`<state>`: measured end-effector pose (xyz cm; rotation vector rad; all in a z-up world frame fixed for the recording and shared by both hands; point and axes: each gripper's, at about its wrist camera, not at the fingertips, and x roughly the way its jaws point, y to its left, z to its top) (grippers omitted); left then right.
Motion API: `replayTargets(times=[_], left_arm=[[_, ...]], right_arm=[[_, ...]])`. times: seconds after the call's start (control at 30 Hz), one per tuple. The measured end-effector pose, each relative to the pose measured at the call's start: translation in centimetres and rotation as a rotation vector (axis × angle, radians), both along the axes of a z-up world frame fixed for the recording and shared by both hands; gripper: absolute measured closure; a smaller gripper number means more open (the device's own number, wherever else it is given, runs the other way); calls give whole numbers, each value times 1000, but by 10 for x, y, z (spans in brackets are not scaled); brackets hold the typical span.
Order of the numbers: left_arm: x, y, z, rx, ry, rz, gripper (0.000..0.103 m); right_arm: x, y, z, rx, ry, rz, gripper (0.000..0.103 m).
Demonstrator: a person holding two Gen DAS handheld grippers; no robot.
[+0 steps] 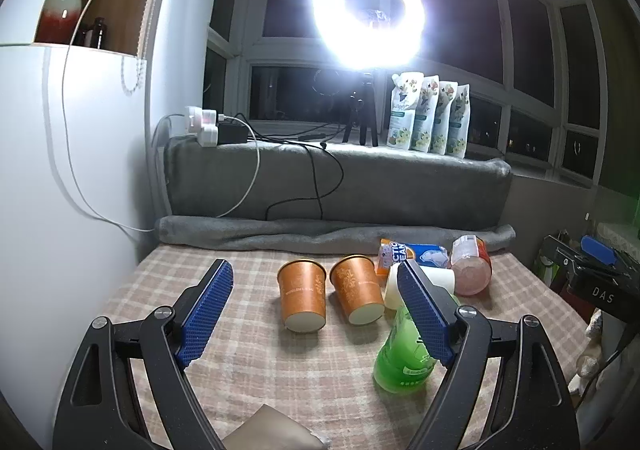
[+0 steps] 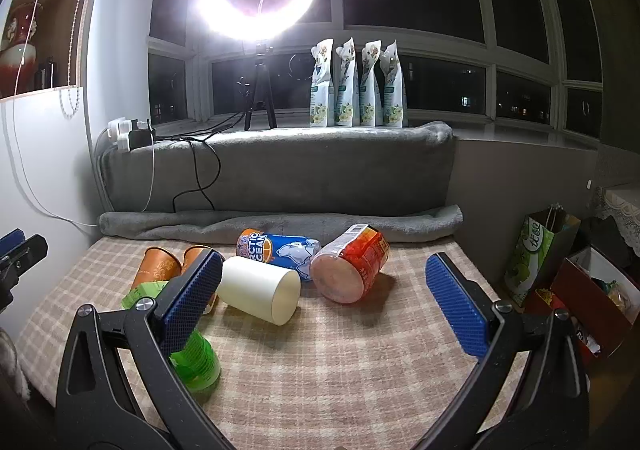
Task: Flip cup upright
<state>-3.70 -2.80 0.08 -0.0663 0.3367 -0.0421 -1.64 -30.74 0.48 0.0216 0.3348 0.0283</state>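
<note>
White cup lies sideways at 11 o'clock of your right claw, mouth toward you; both claws gape empty.

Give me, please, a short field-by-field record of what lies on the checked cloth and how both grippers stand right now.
surface: checked cloth over the table
orange cups: two, upside down, side by side
white cup: on its side, its round end toward the right wrist camera
green bottle: lying, partly hidden by a finger
blue can: on its side behind the white cup
red-labelled jar: tipped over
left gripper: jaws open, holding nothing
right gripper: jaws open, holding nothing
</note>
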Motion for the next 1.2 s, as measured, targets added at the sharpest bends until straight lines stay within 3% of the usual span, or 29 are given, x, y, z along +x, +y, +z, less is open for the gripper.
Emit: replayTargets(times=[1.2], left_arm=[[-2, -2, -1, 8, -4, 3, 18]], right_arm=[[2, -2, -8, -1, 16, -1, 0]])
